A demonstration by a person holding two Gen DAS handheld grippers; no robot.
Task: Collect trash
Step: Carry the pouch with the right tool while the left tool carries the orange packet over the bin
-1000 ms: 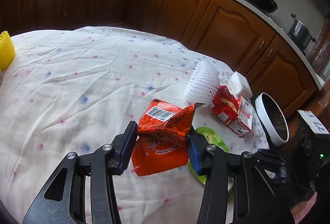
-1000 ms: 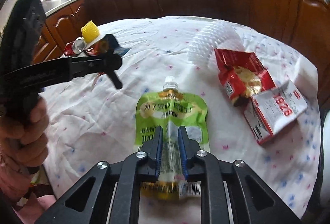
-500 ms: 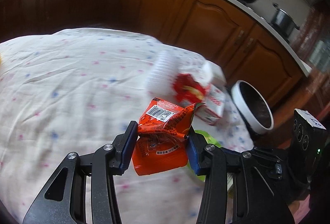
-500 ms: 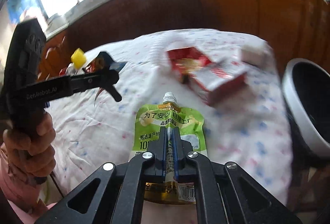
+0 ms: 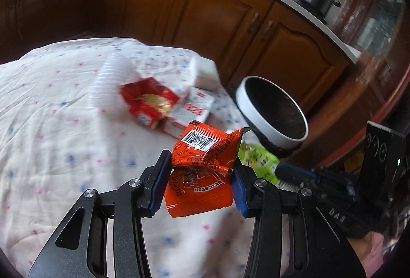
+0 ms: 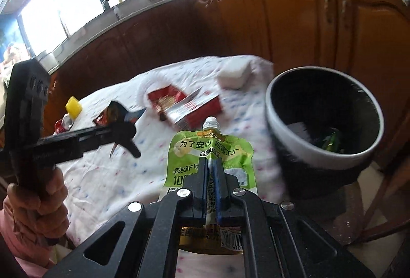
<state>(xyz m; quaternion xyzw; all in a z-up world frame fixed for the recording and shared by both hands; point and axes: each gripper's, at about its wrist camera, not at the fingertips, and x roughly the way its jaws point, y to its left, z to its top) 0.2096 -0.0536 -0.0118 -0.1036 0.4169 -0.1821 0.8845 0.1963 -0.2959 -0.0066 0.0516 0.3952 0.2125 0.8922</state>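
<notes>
My left gripper (image 5: 201, 170) is shut on a crumpled orange snack wrapper (image 5: 202, 170) and holds it above the white tablecloth (image 5: 64, 124). My right gripper (image 6: 212, 170) is shut on a green spouted drink pouch (image 6: 210, 150), lifted off the table near its right edge. The pouch also shows in the left wrist view (image 5: 256, 157). A white-rimmed black trash bin (image 6: 325, 129) stands beside the table's right edge, with some scraps inside. It also shows in the left wrist view (image 5: 271, 111). The left gripper with its wrapper appears in the right wrist view (image 6: 120, 121).
On the cloth lie a red snack bag (image 5: 148, 101), a red and white carton (image 5: 192, 109), a white foam net (image 5: 110, 78) and a white block (image 5: 202, 70). A yellow foam piece (image 6: 73, 106) and a small can (image 6: 64, 121) sit far left. Wooden cabinets (image 5: 217, 14) stand behind.
Both grippers have swung to the right with their loads. The trash bin has come much closer in both views; the pouch is now lifted near the table's edge.
</notes>
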